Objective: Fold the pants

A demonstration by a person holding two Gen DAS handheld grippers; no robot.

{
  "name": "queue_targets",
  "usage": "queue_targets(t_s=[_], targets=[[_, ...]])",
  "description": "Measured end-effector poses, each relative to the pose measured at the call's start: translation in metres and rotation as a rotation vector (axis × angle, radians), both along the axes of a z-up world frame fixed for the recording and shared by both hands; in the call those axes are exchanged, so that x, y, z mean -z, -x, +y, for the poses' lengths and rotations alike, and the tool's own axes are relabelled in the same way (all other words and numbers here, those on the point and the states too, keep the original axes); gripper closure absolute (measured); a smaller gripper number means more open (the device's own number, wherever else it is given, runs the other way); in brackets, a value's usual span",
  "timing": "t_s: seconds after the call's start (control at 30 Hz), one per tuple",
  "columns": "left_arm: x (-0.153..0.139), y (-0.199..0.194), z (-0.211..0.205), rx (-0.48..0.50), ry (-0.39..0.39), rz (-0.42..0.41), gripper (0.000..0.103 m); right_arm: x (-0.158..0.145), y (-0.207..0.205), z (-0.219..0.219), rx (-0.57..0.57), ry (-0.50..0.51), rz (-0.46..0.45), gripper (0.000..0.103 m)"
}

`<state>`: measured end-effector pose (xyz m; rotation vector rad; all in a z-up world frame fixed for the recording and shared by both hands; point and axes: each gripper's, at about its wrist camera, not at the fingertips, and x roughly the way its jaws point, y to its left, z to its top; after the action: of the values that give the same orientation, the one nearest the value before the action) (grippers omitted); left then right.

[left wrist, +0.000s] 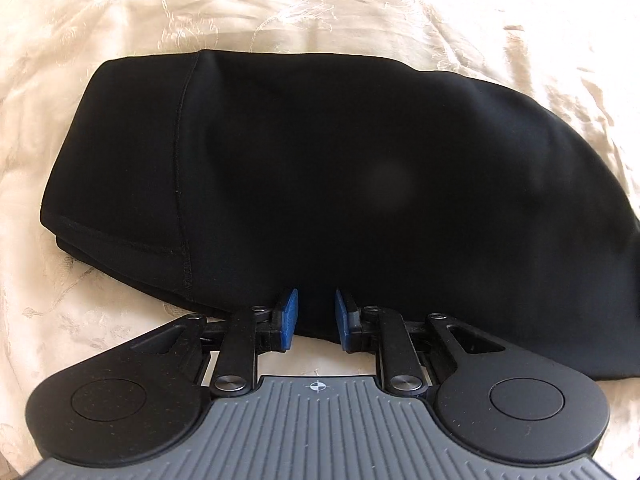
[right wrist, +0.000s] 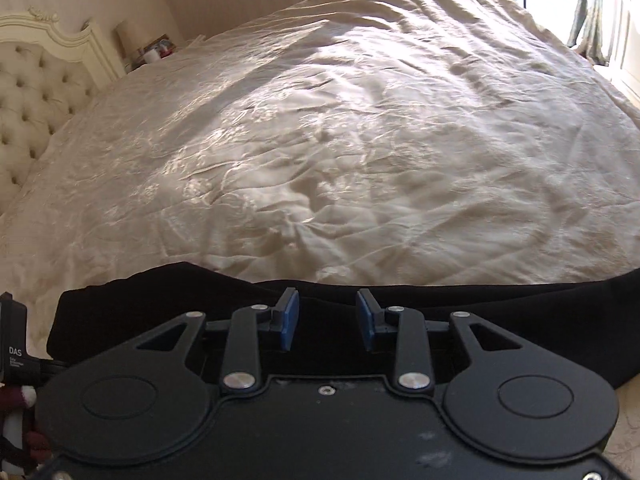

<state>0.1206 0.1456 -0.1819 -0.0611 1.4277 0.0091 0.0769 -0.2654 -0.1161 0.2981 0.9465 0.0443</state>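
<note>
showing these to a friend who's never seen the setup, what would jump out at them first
The black pants, folded into a thick bundle, fill the middle of the left wrist view, dark against the cream embroidered bedspread. The left gripper hangs at the bundle's near edge, its blue pads a little apart. In the right wrist view the sunlit bedspread runs back to a tufted headboard at the left, with the right gripper open over the pants' near edge.

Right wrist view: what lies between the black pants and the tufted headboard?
Only bare cream bedspread separates the pants from the headboard, shown in the right wrist view.
</note>
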Motion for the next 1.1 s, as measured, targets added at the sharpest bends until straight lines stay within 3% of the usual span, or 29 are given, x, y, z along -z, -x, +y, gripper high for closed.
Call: queue_targets(t_s=[0.2, 0.3, 0.43, 0.53, 0.6, 0.63, 0.7, 0.77, 0.93, 1.1], targets=[[0.002, 0.003, 0.004, 0.02, 0.019, 0.005, 0.082, 0.028, -0.085, 0.072, -0.185, -0.021, 0.05, 0.066], [0.002, 0.004, 0.007, 0.037, 0.033, 0.007, 0.082, 0.048, -0.127, 0.092, -0.223, -0.102, 0.115, 0.065], [0.004, -0.007, 0.009, 0.035, 0.052, 0.006, 0.082, 0.076, -0.165, 0.107, -0.259, -0.195, 0.247, 0.064], [-0.001, -0.007, 0.01, 0.054, 0.047, 0.0, 0.082, 0.098, -0.18, 0.113, -0.305, -0.267, 0.393, 0.062], [-0.009, -0.006, 0.009, 0.073, 0.042, -0.019, 0.082, 0.102, -0.181, 0.112, -0.322, -0.327, 0.439, 0.063], [-0.017, -0.005, 0.009, 0.081, 0.042, -0.036, 0.082, 0.099, -0.178, 0.11, -0.329, -0.352, 0.426, 0.066], [-0.036, -0.004, 0.011, 0.087, 0.055, -0.079, 0.082, 0.084, -0.166, 0.109, -0.361, -0.361, 0.354, 0.09], [-0.056, -0.011, 0.014, 0.076, 0.071, -0.129, 0.082, 0.063, -0.147, 0.111, -0.416, -0.32, 0.261, 0.096], [-0.096, -0.053, 0.011, 0.056, 0.086, -0.277, 0.082, 0.025, -0.09, 0.131, -0.553, -0.183, 0.096, 0.098], [-0.081, -0.092, -0.009, 0.097, 0.051, -0.265, 0.082, 0.022, -0.033, 0.166, -0.66, 0.019, 0.01, 0.098]])
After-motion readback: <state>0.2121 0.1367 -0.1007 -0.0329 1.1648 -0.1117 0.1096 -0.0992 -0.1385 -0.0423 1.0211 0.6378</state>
